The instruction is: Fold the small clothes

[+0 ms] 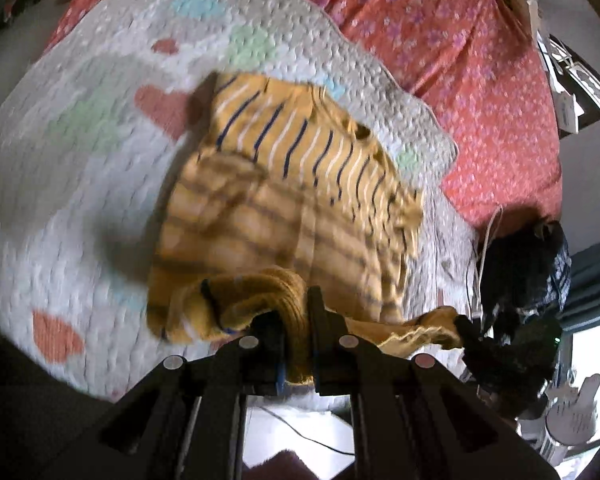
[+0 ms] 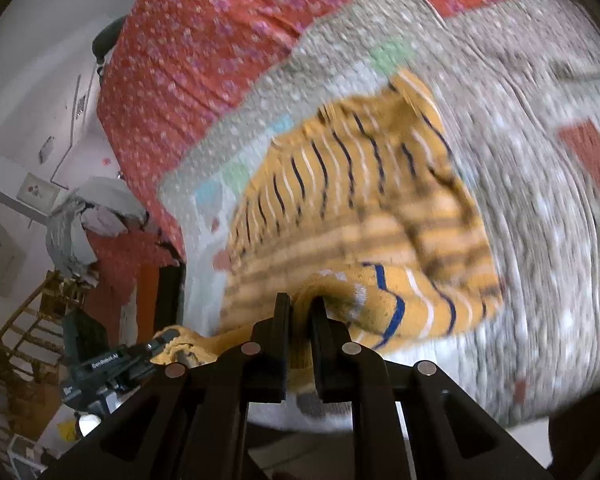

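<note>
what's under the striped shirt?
The shirt lies on the white quilt, which covers the red floral sheet. Its near edge is lifted, pinched by both grippers. Anything beneath the shirt is hidden.

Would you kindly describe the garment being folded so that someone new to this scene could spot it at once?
Start from the red floral bedspread; over it lies a pale quilted blanket with pastel heart patches. On that blanket is the small shirt, its near edge pinched by the left gripper and the right gripper. It is the only mustard-yellow piece, crossed by thin navy and white stripes.
</note>
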A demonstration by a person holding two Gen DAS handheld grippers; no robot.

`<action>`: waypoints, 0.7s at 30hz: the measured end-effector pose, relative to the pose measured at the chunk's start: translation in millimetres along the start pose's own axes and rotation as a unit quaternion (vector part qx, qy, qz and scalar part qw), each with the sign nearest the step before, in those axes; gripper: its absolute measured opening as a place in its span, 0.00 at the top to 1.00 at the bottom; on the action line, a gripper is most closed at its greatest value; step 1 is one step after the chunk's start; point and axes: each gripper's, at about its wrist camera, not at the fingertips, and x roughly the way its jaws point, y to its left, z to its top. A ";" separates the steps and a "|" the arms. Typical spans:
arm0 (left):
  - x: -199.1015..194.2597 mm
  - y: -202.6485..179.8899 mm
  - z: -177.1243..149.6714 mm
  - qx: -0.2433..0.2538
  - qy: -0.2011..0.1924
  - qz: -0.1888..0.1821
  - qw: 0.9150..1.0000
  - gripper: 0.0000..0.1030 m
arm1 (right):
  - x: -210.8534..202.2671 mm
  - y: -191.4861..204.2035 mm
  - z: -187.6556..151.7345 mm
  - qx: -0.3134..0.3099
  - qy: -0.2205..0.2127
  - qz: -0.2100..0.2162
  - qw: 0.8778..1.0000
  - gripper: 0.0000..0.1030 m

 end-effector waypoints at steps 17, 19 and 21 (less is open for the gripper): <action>117.8 -20.9 171.1 -0.002 0.012 0.068 0.998 0.91 | 113.3 -25.4 148.6 0.014 -0.014 -0.087 0.996 0.93; 135.4 -19.4 184.2 -0.001 0.020 0.073 0.997 0.91 | 130.1 -37.7 160.8 0.025 -0.016 -0.098 0.995 0.90; 145.5 -16.4 193.0 -0.010 0.027 0.065 0.997 0.90 | 136.4 -46.8 168.9 0.037 -0.028 -0.102 0.994 0.88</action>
